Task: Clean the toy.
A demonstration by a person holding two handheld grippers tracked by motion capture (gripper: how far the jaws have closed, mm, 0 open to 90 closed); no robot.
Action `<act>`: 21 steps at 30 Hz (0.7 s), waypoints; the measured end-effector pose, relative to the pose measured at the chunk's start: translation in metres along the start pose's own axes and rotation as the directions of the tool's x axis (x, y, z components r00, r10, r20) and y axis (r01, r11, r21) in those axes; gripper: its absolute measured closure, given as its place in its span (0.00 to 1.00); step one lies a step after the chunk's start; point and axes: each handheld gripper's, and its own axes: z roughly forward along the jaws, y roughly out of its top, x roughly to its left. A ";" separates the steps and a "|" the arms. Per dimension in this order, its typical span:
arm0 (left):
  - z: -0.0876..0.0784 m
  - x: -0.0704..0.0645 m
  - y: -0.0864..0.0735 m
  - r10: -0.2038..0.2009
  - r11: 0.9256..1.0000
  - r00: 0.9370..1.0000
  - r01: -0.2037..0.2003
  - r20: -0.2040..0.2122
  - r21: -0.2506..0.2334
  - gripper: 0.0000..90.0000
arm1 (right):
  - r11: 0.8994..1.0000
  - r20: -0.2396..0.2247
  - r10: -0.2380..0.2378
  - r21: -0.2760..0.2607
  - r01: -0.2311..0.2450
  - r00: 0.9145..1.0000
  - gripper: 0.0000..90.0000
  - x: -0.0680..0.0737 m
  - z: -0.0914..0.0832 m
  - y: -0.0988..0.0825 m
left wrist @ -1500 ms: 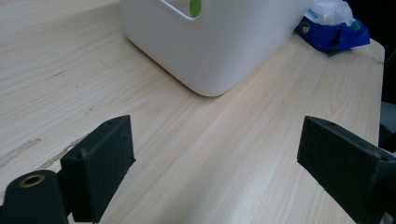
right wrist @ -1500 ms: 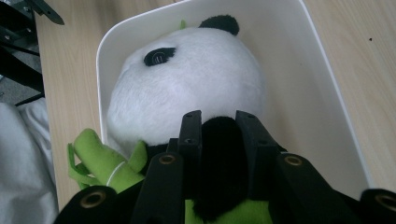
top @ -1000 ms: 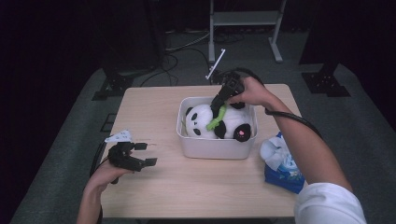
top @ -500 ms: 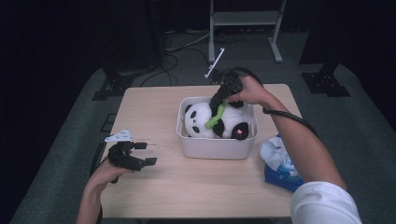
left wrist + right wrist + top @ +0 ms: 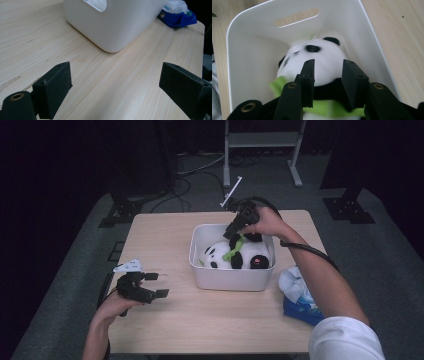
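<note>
A black-and-white plush panda (image 5: 239, 256) with a green scarf lies in the white bin (image 5: 225, 280) at the table's middle. My right gripper (image 5: 234, 231) points down into the bin over the panda's back. Its jaws have just been opening. In the right gripper view the right gripper (image 5: 328, 63) stands open, with the panda (image 5: 322, 51) showing in the gap and the pads off it. My left gripper (image 5: 155, 285) hovers open over the table's left front. In the left gripper view the left gripper (image 5: 113, 87) has only bare tabletop between its jaws and faces the bin (image 5: 112, 25).
A blue packet with white tissue (image 5: 300, 295) lies at the table's right edge, beside the bin, and is also seen as the packet (image 5: 178, 15) beyond the bin. A cable trails from the right gripper over the table's right side. Dark floor and stands surround the table.
The right gripper's jaws have spread apart over the panda, which now rests in the bin. The left gripper has stayed where it was.
</note>
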 end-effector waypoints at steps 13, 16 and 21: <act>0.003 -0.003 0.000 0.013 1.000 1.000 -0.013 0.004 0.012 0.11 | 1.000 0.022 0.008 -0.004 -0.008 1.000 0.67 0.008 -0.010 -0.024; 0.003 -0.003 0.000 0.014 1.000 1.000 -0.014 0.005 0.011 0.11 | 1.000 0.017 0.013 -0.020 -0.013 1.000 0.66 0.012 -0.013 -0.028; 0.003 -0.003 0.000 0.011 1.000 1.000 -0.011 0.004 0.011 0.11 | 0.999 0.012 0.011 -0.046 -0.011 1.000 0.63 0.018 -0.018 -0.036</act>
